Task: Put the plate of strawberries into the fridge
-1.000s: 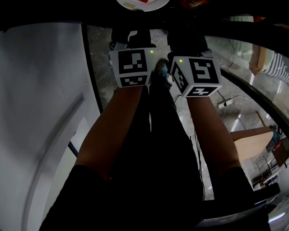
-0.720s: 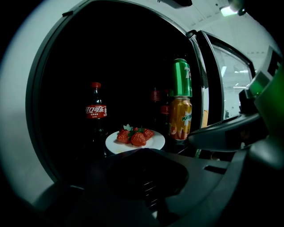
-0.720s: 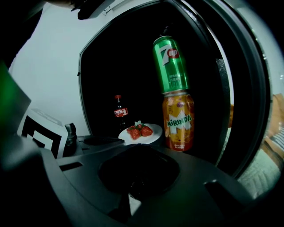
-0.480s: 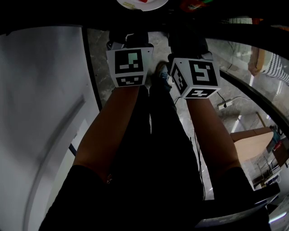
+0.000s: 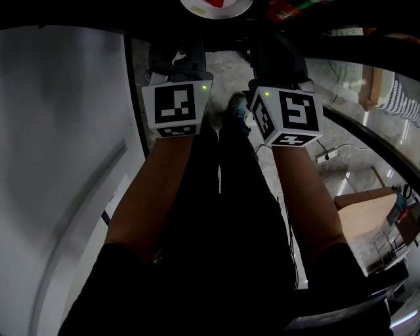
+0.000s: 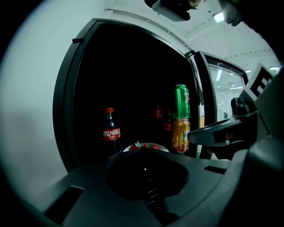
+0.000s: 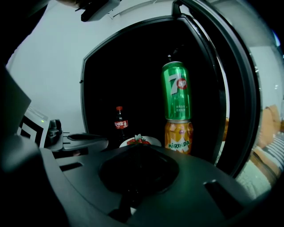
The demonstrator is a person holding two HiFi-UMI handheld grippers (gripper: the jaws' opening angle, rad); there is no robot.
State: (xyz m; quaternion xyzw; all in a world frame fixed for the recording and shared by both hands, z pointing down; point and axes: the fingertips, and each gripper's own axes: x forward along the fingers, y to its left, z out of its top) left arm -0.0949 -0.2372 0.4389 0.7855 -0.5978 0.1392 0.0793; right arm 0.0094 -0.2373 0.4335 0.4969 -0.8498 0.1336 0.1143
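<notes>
A white plate of strawberries stands inside the dark open fridge, between a cola bottle and two stacked cans. My left gripper points at the plate from in front, its jaws together and holding nothing. My right gripper is beside it, also shut and empty, facing the same plate. In the head view the plate shows at the top edge, beyond both marker cubes; the jaw tips there are lost in the dark.
The green can sits on the orange can at the fridge's right. The fridge's door stands open at the right. A white fridge wall rises on my left. The person's legs and a marble floor lie below.
The left gripper has shifted slightly left and its cube has tilted. The right gripper has hardly moved. The plate has slid a little right at the head view's top edge.
</notes>
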